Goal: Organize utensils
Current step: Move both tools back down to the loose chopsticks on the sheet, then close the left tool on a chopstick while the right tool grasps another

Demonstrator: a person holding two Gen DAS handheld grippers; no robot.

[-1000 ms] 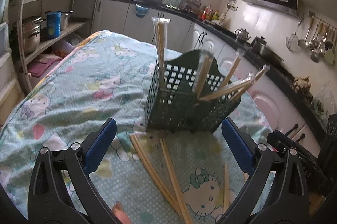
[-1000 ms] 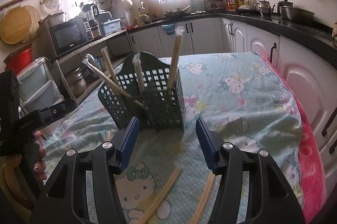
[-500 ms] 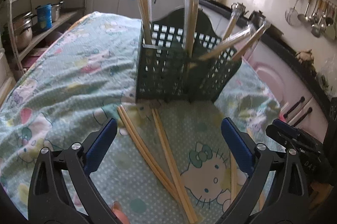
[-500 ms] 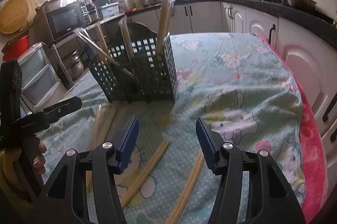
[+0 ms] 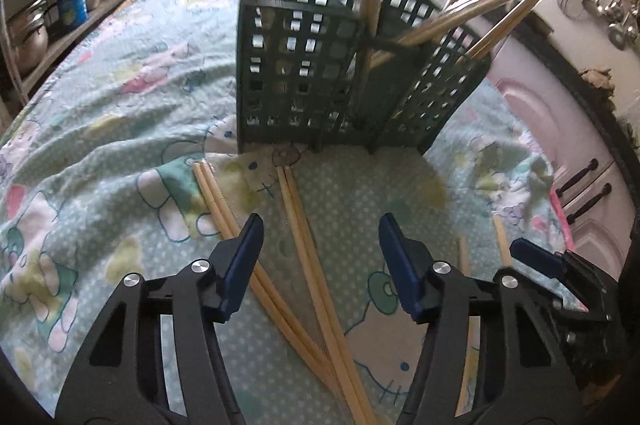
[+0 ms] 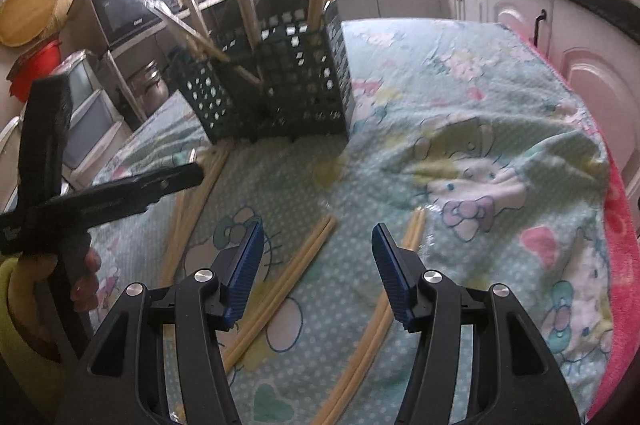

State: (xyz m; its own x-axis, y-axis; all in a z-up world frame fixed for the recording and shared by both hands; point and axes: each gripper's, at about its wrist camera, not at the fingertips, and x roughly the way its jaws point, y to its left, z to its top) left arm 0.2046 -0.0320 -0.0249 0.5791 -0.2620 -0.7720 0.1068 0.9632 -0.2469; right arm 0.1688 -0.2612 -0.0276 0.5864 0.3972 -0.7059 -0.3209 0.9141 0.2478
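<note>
We are hovering both grippers, left [image 5: 320,257] and right [image 6: 316,257], jaws spread and empty, low over the loose chopsticks [image 5: 304,249] lying before the basket [image 5: 320,65], probably lining up the next pick.

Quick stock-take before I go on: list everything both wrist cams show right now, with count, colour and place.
Utensil basket: one, dark green, standing on the tablecloth.
Chopsticks in basket: several, pale wood, some clear-sleeved, upright or leaning.
Loose chopsticks: four pairs, pale wood, flat on the cloth before the basket.
Tablecloth: one, mint with cartoon cats, covering the table.
Microwave: one, black, shelf behind.
Blue tin: one, side shelf.
Left gripper: black, blue pads, open above the chopsticks.
Right gripper: same, open, empty.
</note>
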